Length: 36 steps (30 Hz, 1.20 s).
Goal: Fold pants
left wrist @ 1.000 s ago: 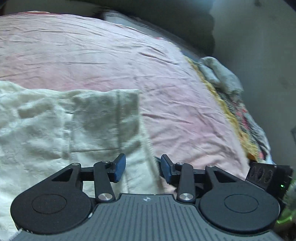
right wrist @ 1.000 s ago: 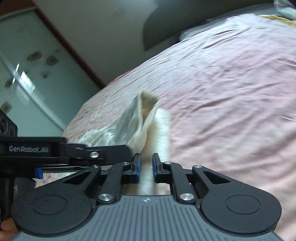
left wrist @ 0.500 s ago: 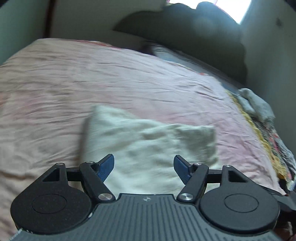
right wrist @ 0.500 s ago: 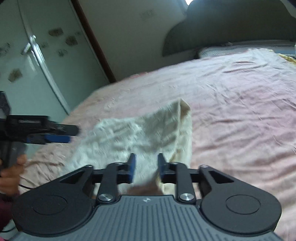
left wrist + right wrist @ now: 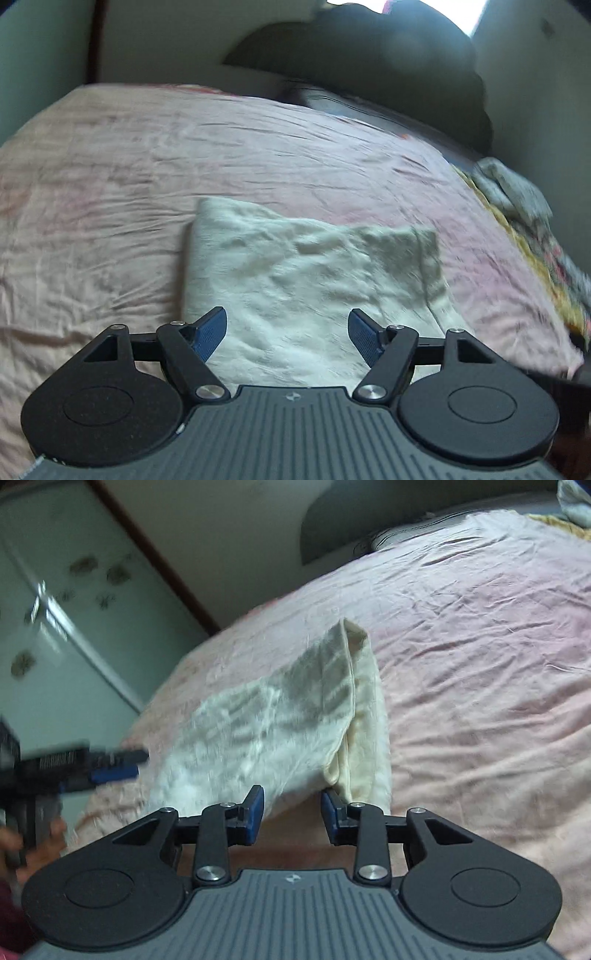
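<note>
The cream pants [image 5: 306, 280] lie folded into a compact rectangle on the pink bedsheet [image 5: 110, 192]. They also show in the right wrist view [image 5: 280, 720], with the layered fold edges facing the camera. My left gripper [image 5: 288, 330] is open and empty, held above the near edge of the pants. My right gripper [image 5: 291, 810] is open and empty, just short of the pants' near corner. The left gripper also shows at the left of the right wrist view [image 5: 110, 768], held by a hand.
The pink sheet covers the whole bed. A dark headboard [image 5: 369, 66] stands at the far end. A patterned blanket and crumpled cloth [image 5: 517, 192] lie along the right edge. A pale green wardrobe [image 5: 55, 627] stands beyond the left side.
Both grippers let go of the pants and opened. Both have drawn back and up from the cloth, which now lies flat and folded.
</note>
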Motion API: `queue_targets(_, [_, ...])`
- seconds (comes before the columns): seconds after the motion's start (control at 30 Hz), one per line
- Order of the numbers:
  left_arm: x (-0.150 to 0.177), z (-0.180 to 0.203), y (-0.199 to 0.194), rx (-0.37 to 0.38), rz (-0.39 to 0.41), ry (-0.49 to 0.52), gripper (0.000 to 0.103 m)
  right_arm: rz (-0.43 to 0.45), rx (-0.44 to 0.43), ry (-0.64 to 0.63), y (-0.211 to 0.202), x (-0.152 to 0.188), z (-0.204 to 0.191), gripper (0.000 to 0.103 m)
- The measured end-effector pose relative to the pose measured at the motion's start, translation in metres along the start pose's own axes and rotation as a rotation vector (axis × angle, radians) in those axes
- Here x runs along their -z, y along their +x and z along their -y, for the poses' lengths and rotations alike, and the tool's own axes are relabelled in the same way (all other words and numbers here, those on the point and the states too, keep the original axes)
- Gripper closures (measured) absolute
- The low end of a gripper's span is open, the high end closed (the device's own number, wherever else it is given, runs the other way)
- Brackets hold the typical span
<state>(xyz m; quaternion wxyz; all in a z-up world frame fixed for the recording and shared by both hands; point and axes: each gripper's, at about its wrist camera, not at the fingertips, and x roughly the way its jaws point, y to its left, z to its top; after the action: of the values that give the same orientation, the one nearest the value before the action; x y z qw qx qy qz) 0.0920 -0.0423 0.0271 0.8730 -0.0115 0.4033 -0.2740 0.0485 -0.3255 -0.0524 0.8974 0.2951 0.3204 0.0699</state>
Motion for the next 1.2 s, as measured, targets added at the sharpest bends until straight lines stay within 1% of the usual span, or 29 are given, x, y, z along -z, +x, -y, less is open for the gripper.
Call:
queue_targets(0.1, [0.011,0.032,0.006,0.054,-0.026,0.14,0.026,0.022,-0.025,0.062,0.015,-0.008,0.009,0.071])
queue_targets(0.13, [0.016,0.045,0.008,0.059,-0.028,0.2,0.026,0.014,-0.027,0.079,0.021,-0.01,0.012,0.082])
queue_targets(0.17, [0.023,0.057,0.01,0.053,-0.026,0.268,0.026,0.006,-0.033,0.084,0.024,-0.012,0.013,0.091])
queue_targets(0.23, [0.04,0.078,0.013,0.028,-0.003,0.403,0.025,0.012,-0.043,0.076,0.021,-0.015,0.011,0.092])
queue_targets(0.3, [0.054,0.093,0.018,0.007,0.026,0.512,0.022,0.021,-0.093,0.103,0.015,-0.02,0.013,0.093])
queue_targets(0.37, [0.065,0.103,0.024,-0.044,0.055,0.576,0.022,0.039,-0.141,0.145,0.01,-0.027,0.014,0.093])
queue_targets(0.4, [0.067,0.106,0.027,-0.074,0.078,0.593,0.022,0.048,-0.171,0.161,0.008,-0.031,0.014,0.093])
queue_targets(0.47, [0.068,0.107,0.028,-0.105,0.12,0.603,0.026,0.069,-0.225,0.187,0.004,-0.037,0.011,0.094])
queue_targets(0.5, [0.068,0.104,0.029,-0.116,0.121,0.592,0.036,0.079,-0.24,0.186,0.002,-0.04,0.008,0.094])
queue_targets(0.53, [0.066,0.1,0.029,-0.121,0.113,0.572,0.062,0.09,-0.242,0.175,0.001,-0.042,0.005,0.093])
queue_targets(0.57, [0.064,0.094,0.03,-0.113,0.094,0.544,0.072,0.099,-0.236,0.163,0.0,-0.044,0.002,0.093])
queue_targets(0.6, [0.06,0.088,0.032,-0.092,0.065,0.506,0.079,0.103,-0.232,0.158,-0.001,-0.044,0.002,0.093])
queue_targets(0.67, [0.054,0.081,0.033,-0.067,0.046,0.443,0.087,0.094,-0.223,0.161,0.0,-0.041,0.005,0.093])
queue_targets(0.73, [0.054,0.089,0.029,-0.072,0.06,0.465,0.092,0.093,-0.2,0.171,-0.002,-0.034,0.008,0.093])
queue_targets(0.8, [0.058,0.098,0.028,-0.064,0.069,0.511,0.092,0.114,-0.187,0.179,-0.01,-0.029,0.011,0.093])
queue_targets(0.83, [0.062,0.101,0.03,-0.062,0.064,0.533,0.092,0.121,-0.173,0.174,-0.015,-0.027,0.013,0.093])
queue_targets(0.9, [0.068,0.103,0.041,-0.072,0.04,0.554,0.091,0.104,-0.141,0.192,-0.013,-0.022,0.022,0.093])
queue_targets(0.93, [0.07,0.102,0.047,-0.073,0.02,0.552,0.091,0.079,-0.106,0.195,-0.008,-0.019,0.026,0.093])
queue_targets(0.97, [0.071,0.1,0.049,-0.071,0.006,0.548,0.089,0.042,-0.061,0.171,-0.001,-0.016,0.028,0.09])
queue_targets(1.0, [0.071,0.099,0.048,-0.062,0.004,0.551,0.078,0.008,-0.019,0.141,0.004,-0.013,0.028,0.09])
queue_targets(1.03, [0.07,0.098,0.045,-0.055,0.009,0.559,0.072,0.002,0.004,0.129,0.004,-0.01,0.027,0.09])
queue_targets(1.07, [0.069,0.098,0.041,-0.041,0.008,0.568,0.069,0.014,0.013,0.121,0.0,-0.01,0.025,0.089])
queue_targets(1.1, [0.067,0.097,0.036,-0.024,0.006,0.575,0.059,0.044,0.046,0.101,-0.006,-0.011,0.02,0.089])
queue_targets(1.13, [0.065,0.096,0.028,0.007,0.017,0.581,0.048,0.094,0.12,0.054,-0.015,-0.014,0.011,0.089])
queue_targets(1.17, [0.063,0.095,0.021,0.036,0.032,0.579,0.04,0.151,0.213,-0.022,-0.022,-0.017,-0.003,0.089])
queue_targets(1.2, [0.061,0.092,0.014,0.059,0.047,0.567,0.028,0.196,0.281,-0.11,-0.025,-0.02,-0.018,0.089])
